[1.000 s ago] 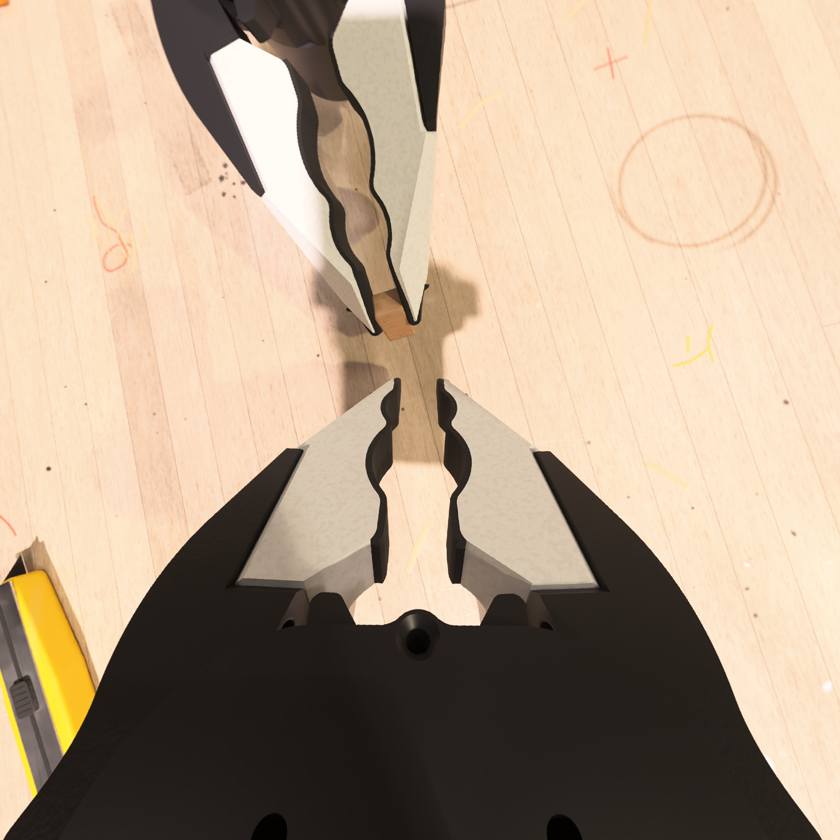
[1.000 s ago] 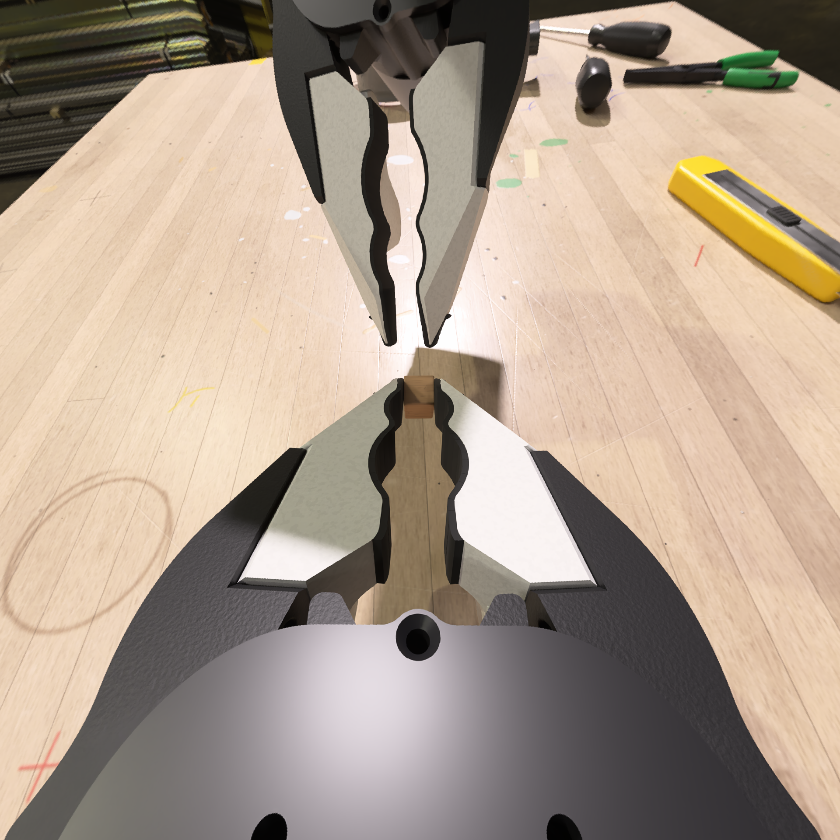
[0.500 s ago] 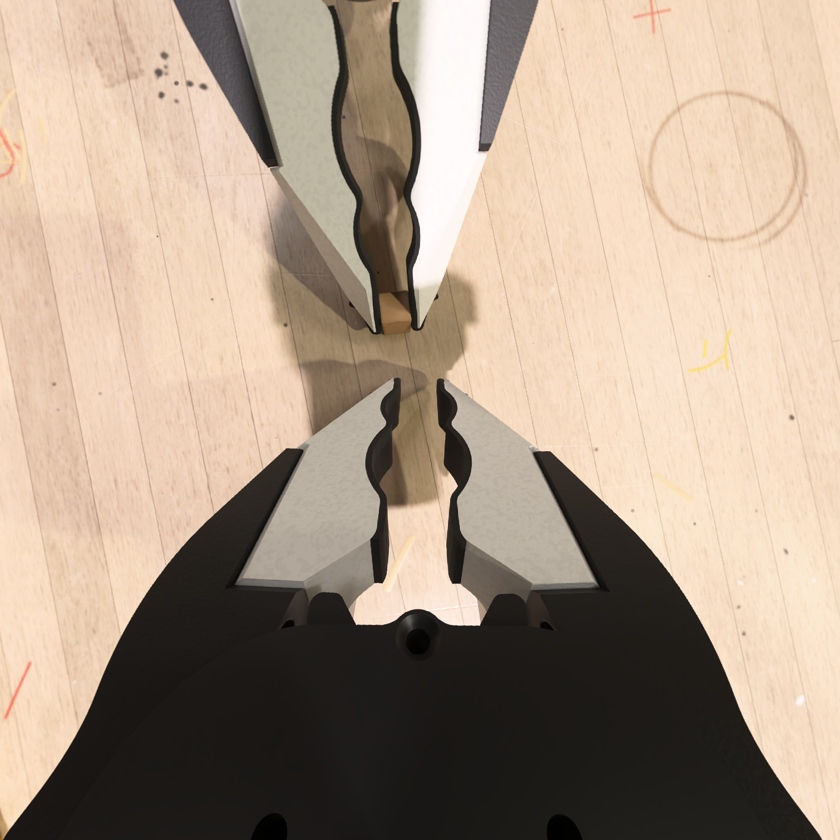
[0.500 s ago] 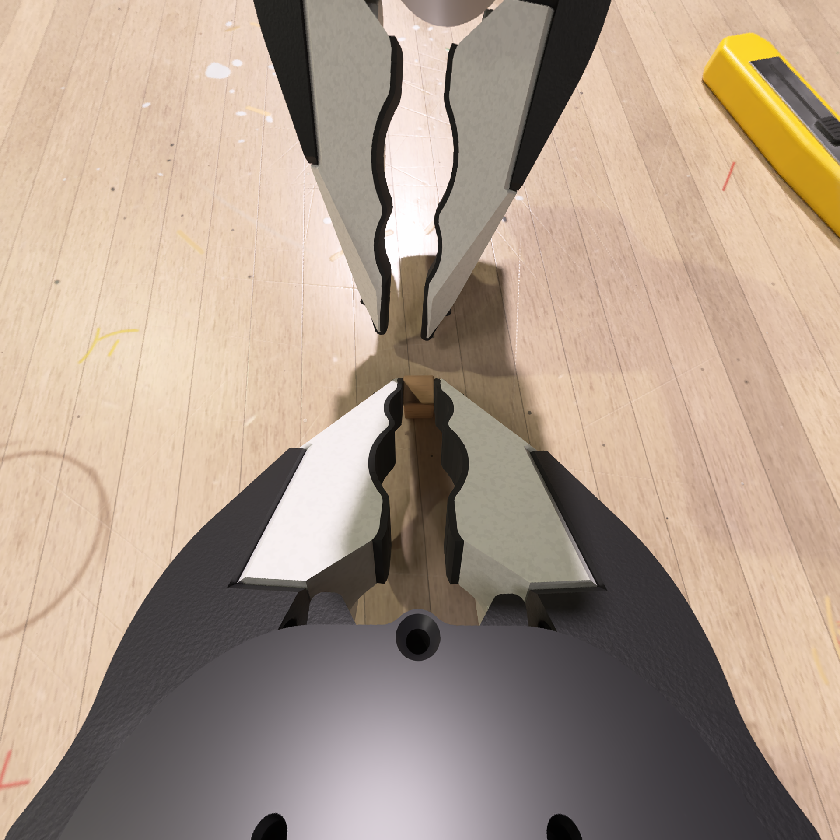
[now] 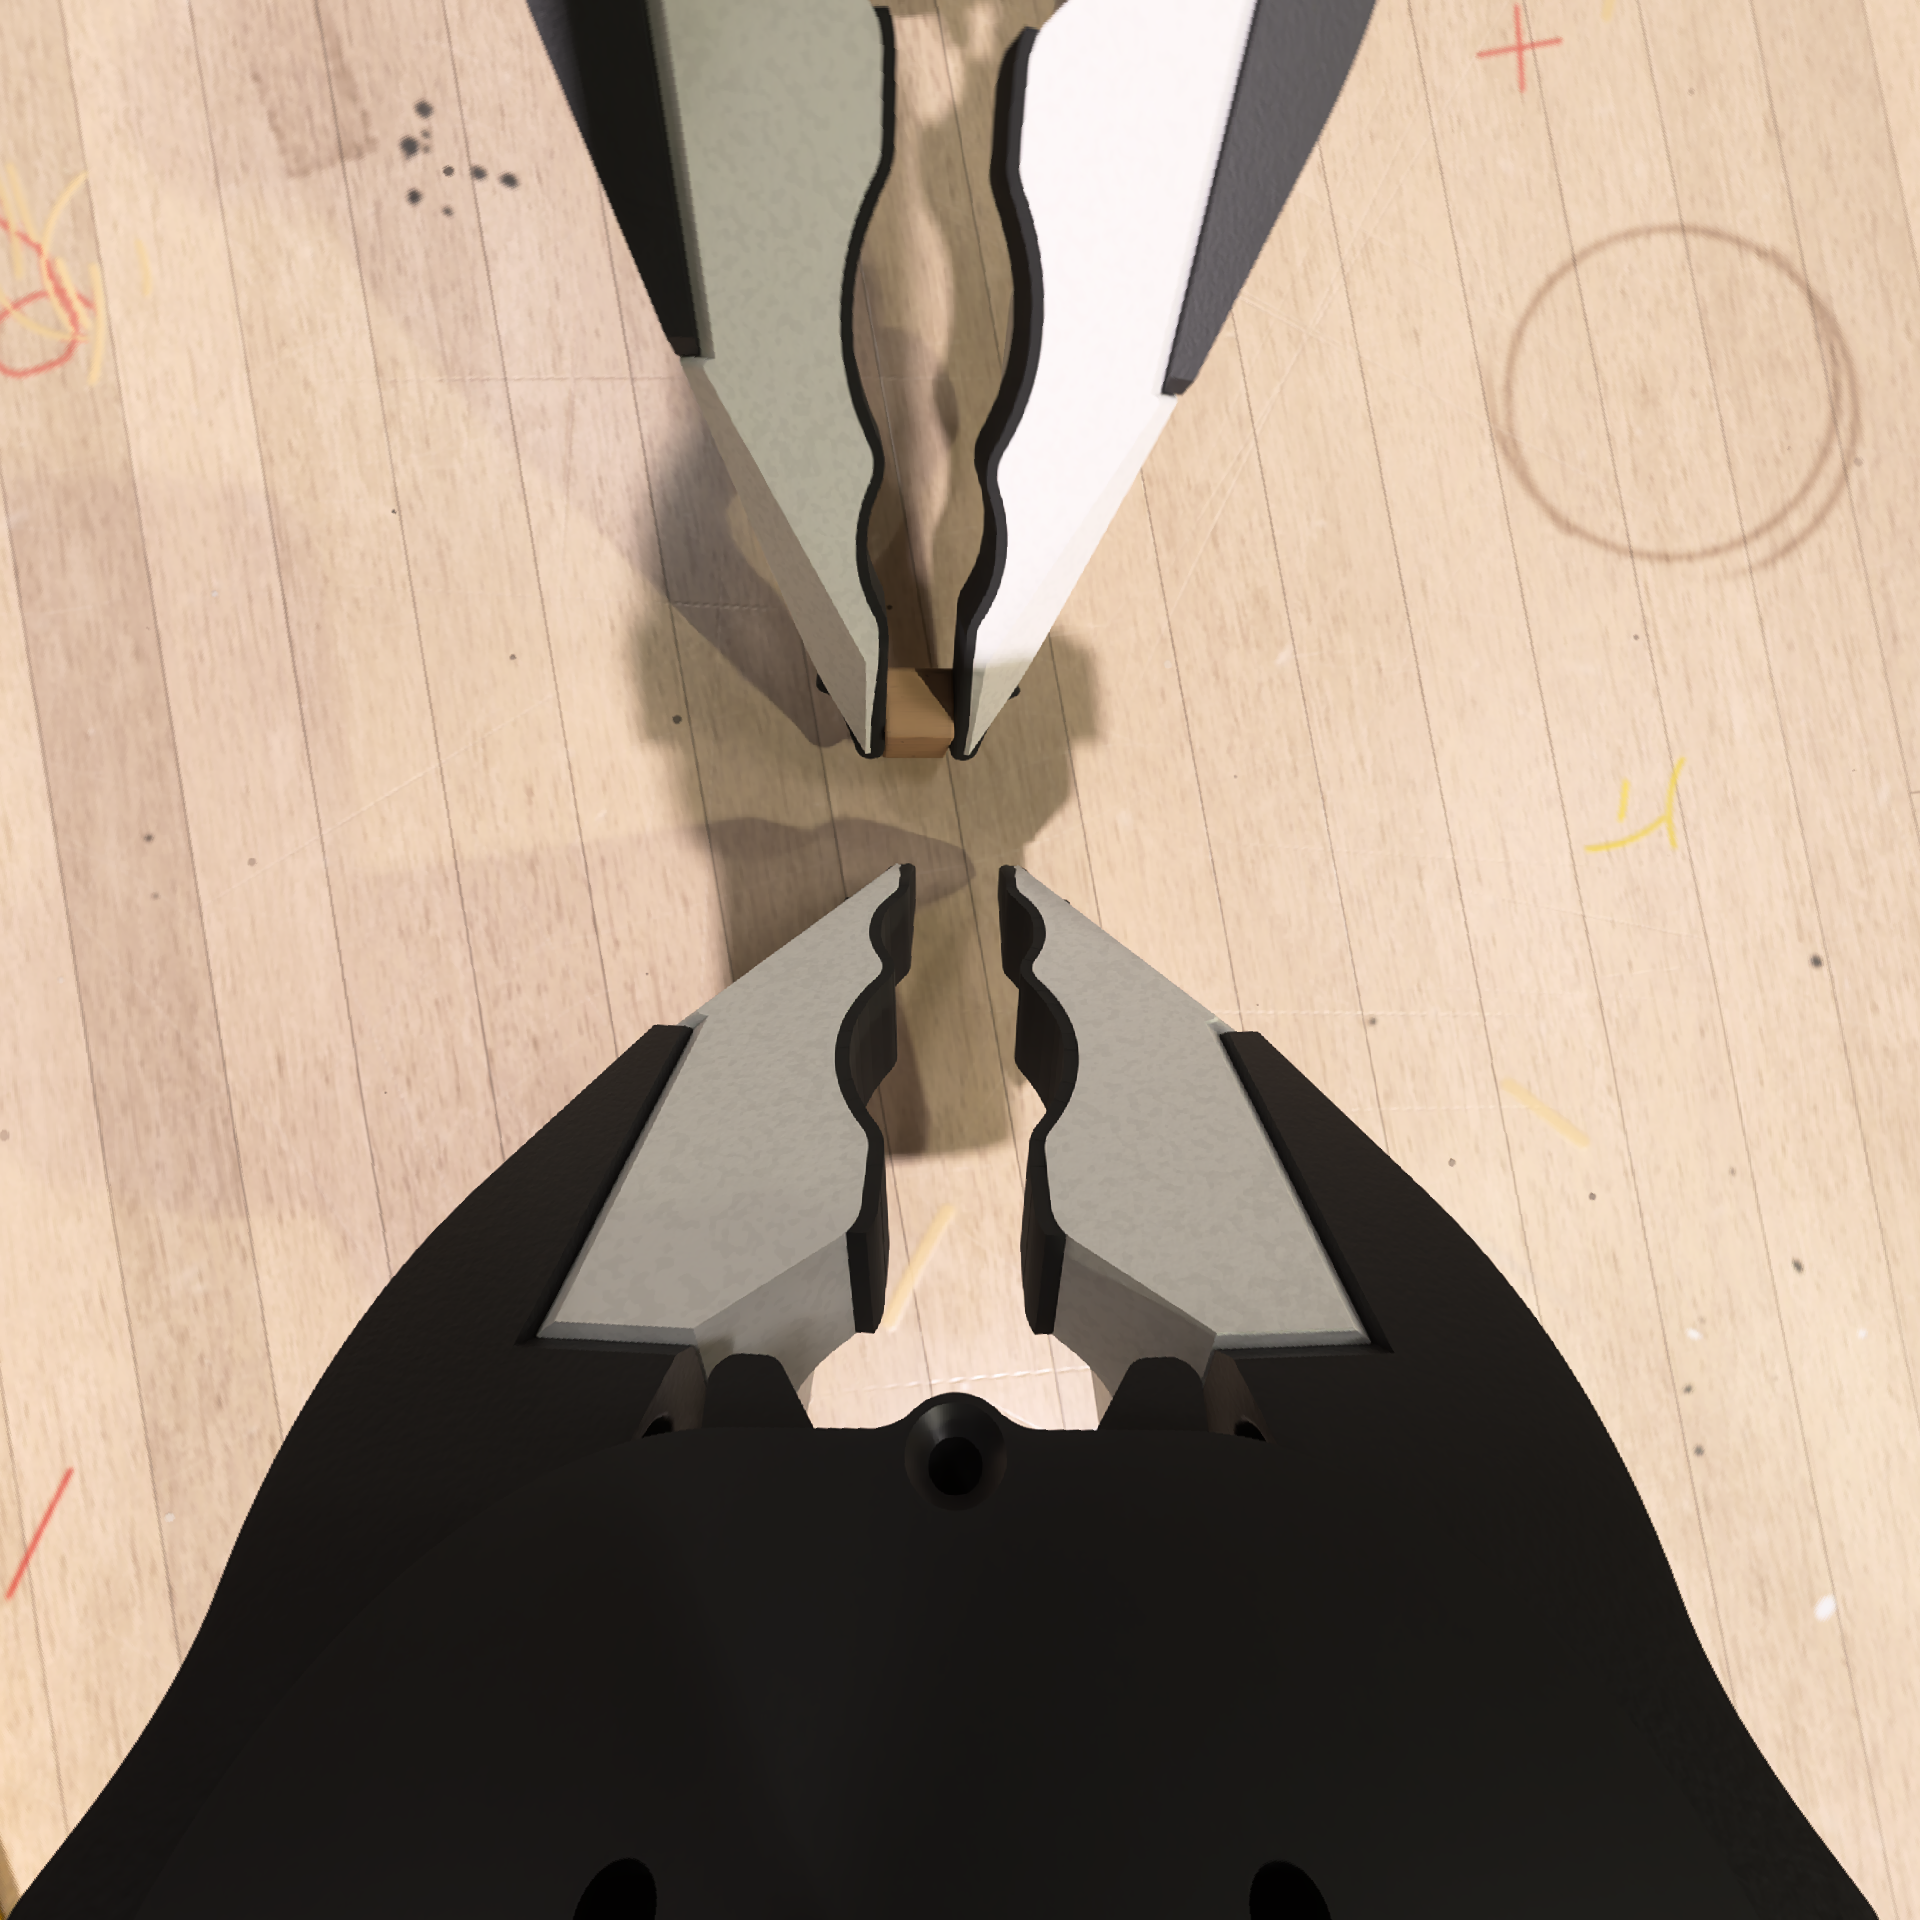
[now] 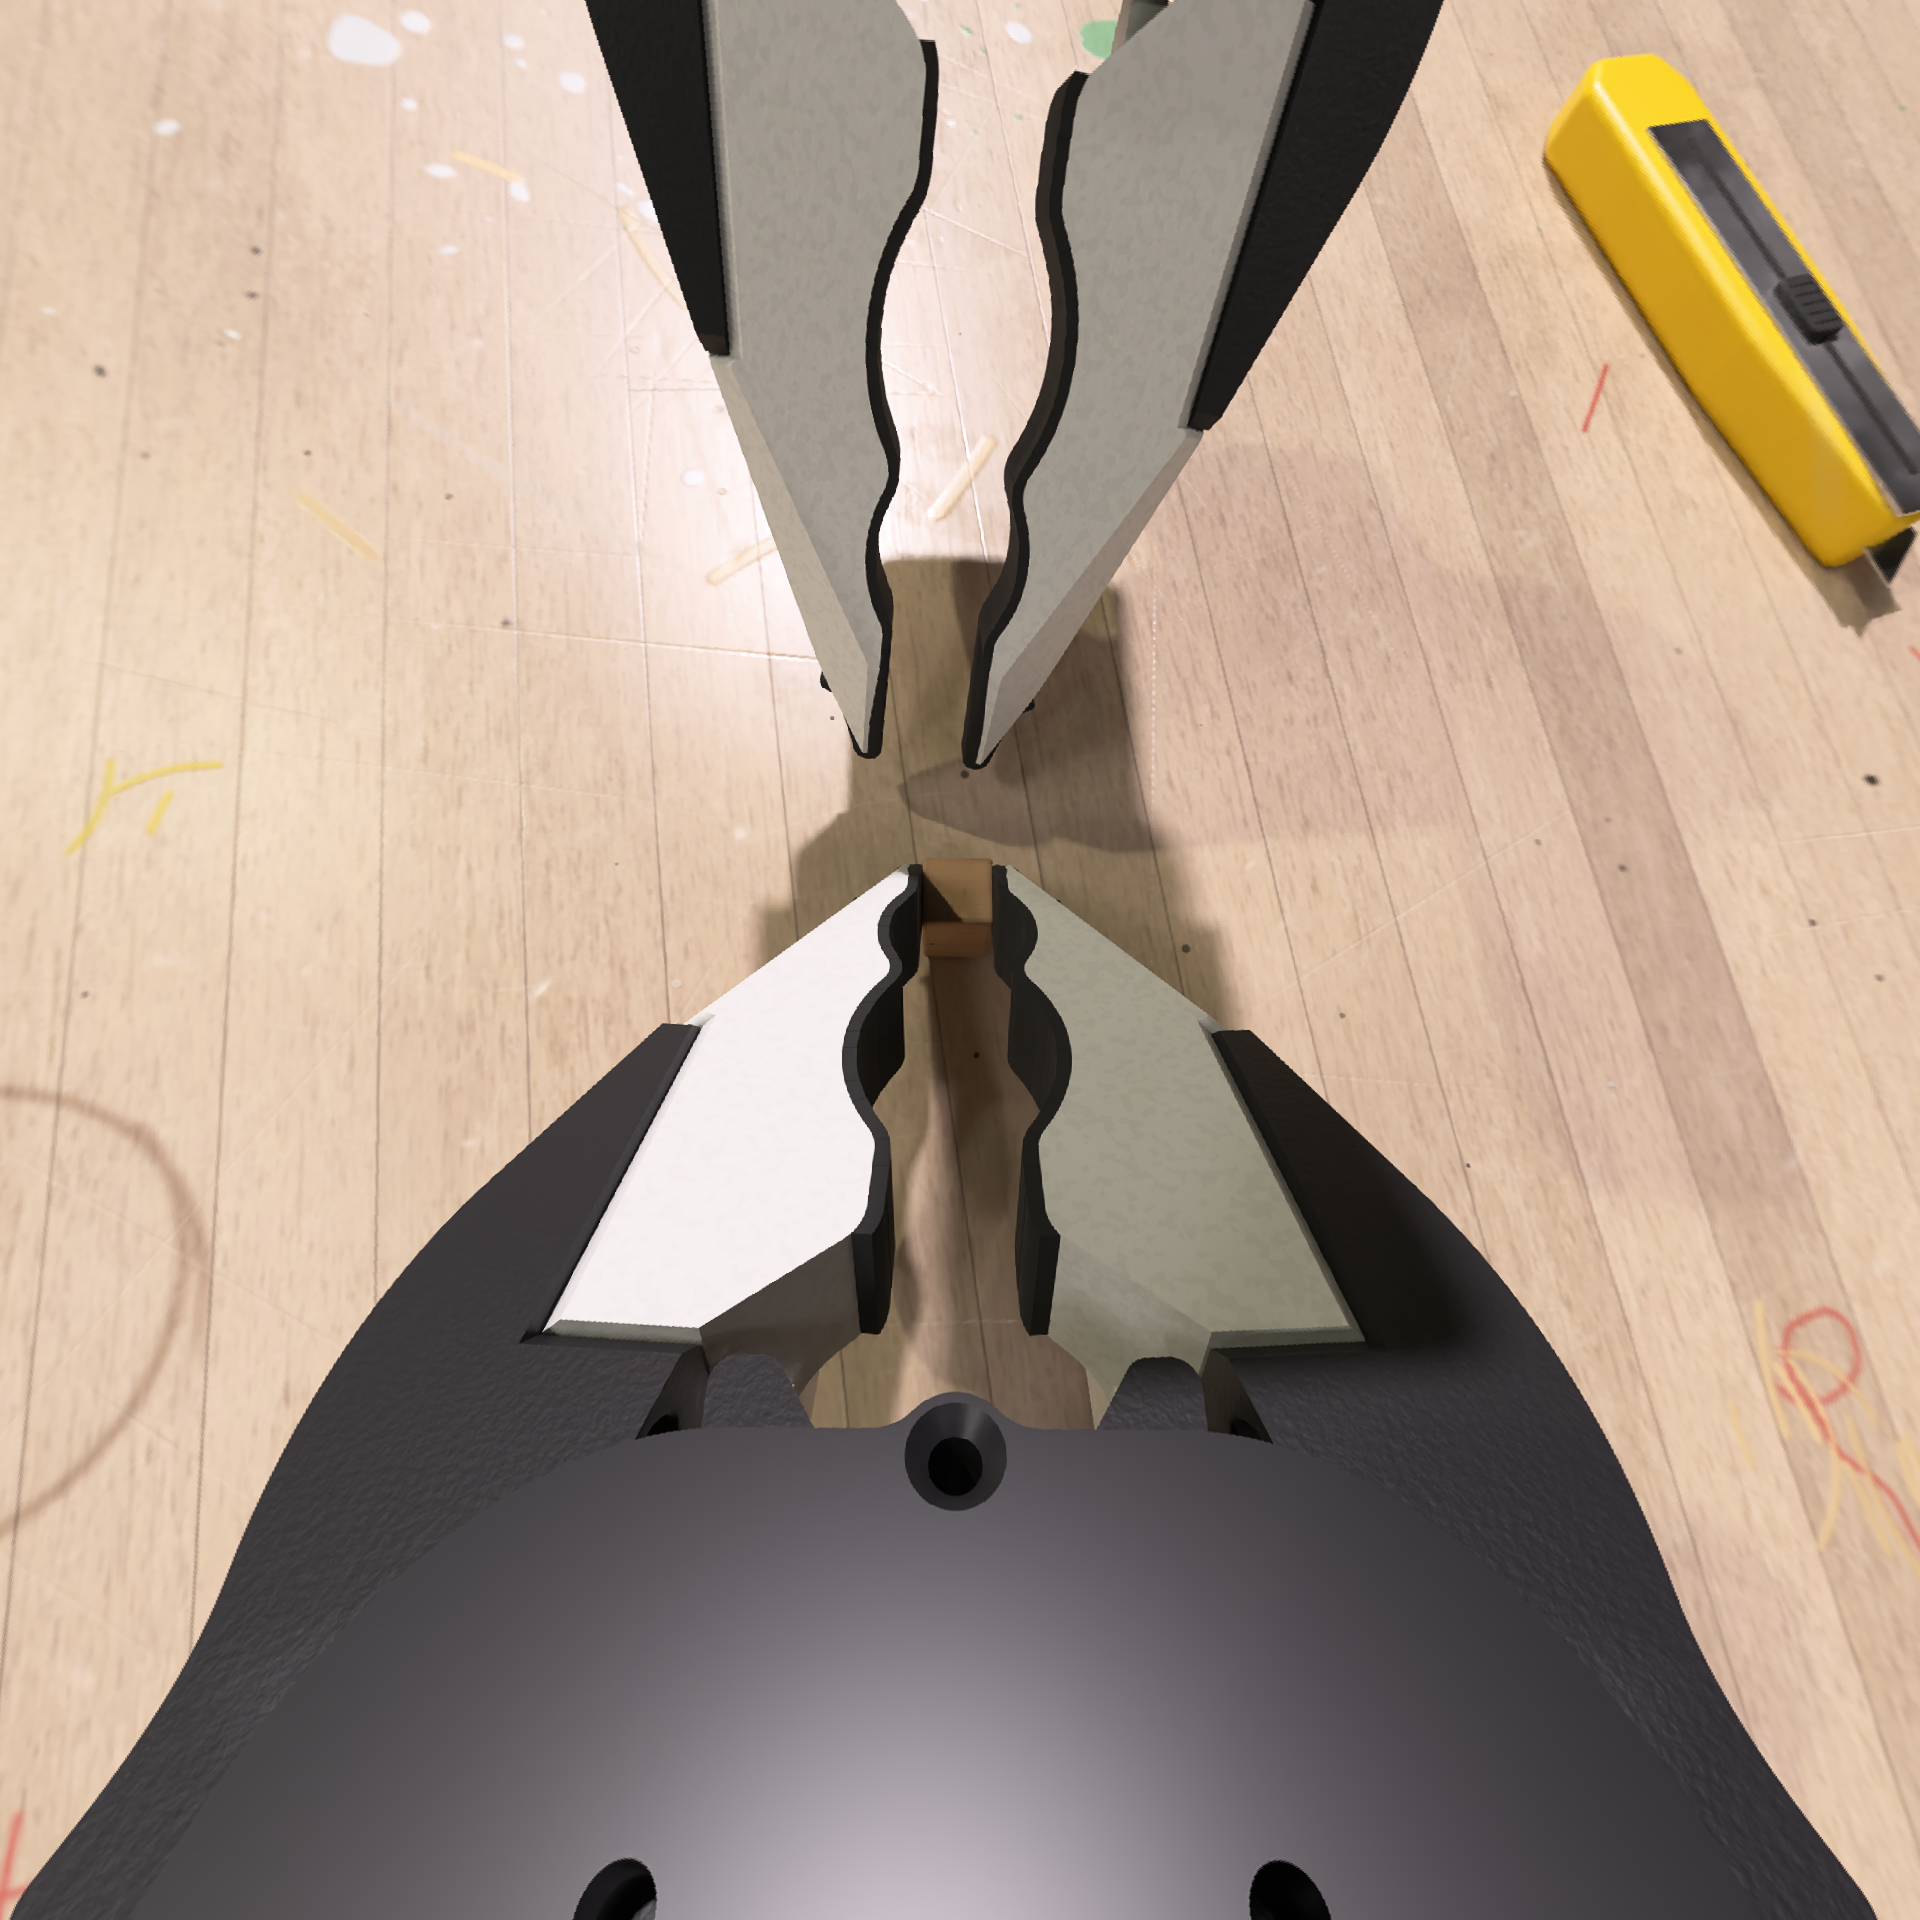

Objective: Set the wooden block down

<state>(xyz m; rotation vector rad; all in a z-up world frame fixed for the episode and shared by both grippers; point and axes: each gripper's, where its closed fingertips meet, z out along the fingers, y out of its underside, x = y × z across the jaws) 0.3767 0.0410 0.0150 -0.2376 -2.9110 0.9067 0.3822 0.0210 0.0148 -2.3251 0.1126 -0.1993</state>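
Observation:
The small wooden block [image 6: 954, 914] is pinched between the fingertips of my right gripper [image 6: 956, 883], which is shut on it. In the left wrist view the block [image 5: 917, 727] shows at the tips of the right gripper [image 5: 914, 743], which points down close to the wooden tabletop [image 5: 312, 935]. Its shadow lies right under it, and I cannot tell whether the block touches the wood. My left gripper [image 5: 956, 878] faces it tip to tip a short way off, with a narrow gap between its jaws and nothing in it. It also shows in the right wrist view [image 6: 920, 753].
A yellow utility knife [image 6: 1745, 312] lies on the tabletop at the upper right of the right wrist view. A brown ring mark [image 5: 1673, 395] and some chalk scribbles [image 5: 52, 301] are on the planks.
Both grippers have come lower and closer to the tabletop, still facing each other. The right gripper still holds the block. The far tools and the table edge have left the right wrist view.

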